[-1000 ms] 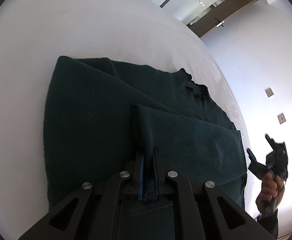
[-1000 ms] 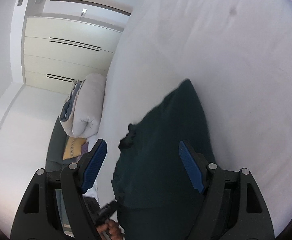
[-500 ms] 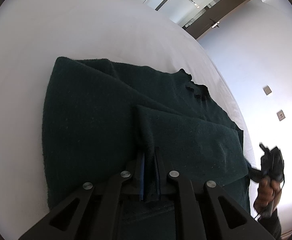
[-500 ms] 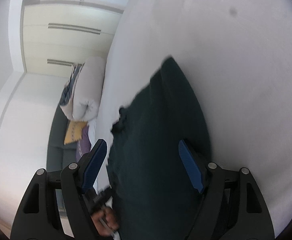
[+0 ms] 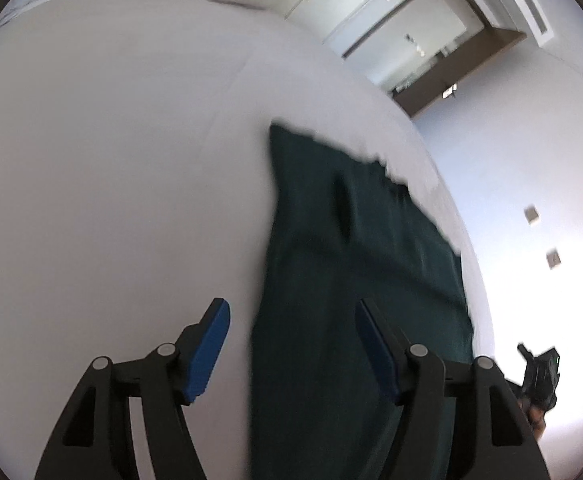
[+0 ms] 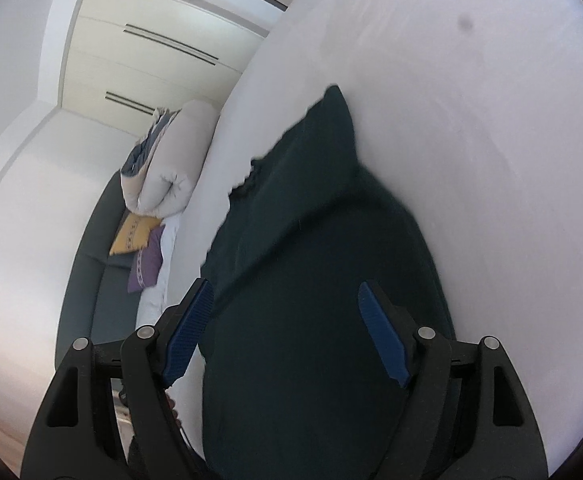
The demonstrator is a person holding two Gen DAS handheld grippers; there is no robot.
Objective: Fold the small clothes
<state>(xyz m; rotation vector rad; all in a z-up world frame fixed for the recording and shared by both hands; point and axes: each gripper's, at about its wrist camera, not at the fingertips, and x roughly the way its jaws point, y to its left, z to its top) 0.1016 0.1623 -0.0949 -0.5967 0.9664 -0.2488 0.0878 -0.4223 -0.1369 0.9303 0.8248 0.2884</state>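
Two grippers hang over one dark green garment (image 5: pixel 355 280) that lies on the white bed (image 5: pixel 131 140), and neither holds it. The left gripper (image 5: pixel 291 344) has its jaws opening, blue pads wide apart, with the garment's left edge passing under the gap but no cloth pinched between them. The right gripper (image 6: pixel 283 332) stands spread wide above the garment's near end, its pads clear of the fabric.

Judging from this, the step in hand is to let go of a finished fold and set up the next one. To do it well, the left jaws should be fully apart before that hand moves off, so no loop of knit drags along and undoes the fold. Each gripper should then come down on a near corner of the garment, pinch all layers at once, and both should carry the end over toward the garment's far tip together, so the edges stay matched.

The garment looks like a thick, fuzzy knit, folded into a long narrow strip that tapers toward its far end. A jagged, darker bit of trim (image 6: pixel 247 182) sticks out on its side toward the rolled duvet (image 6: pixel 171 164), perhaps a collar or fastening; blur makes it hard to tell. The strip lies near the bed edge on that same side, with broad bare sheet on its other side. Its surface shows a soft ridge running lengthwise.
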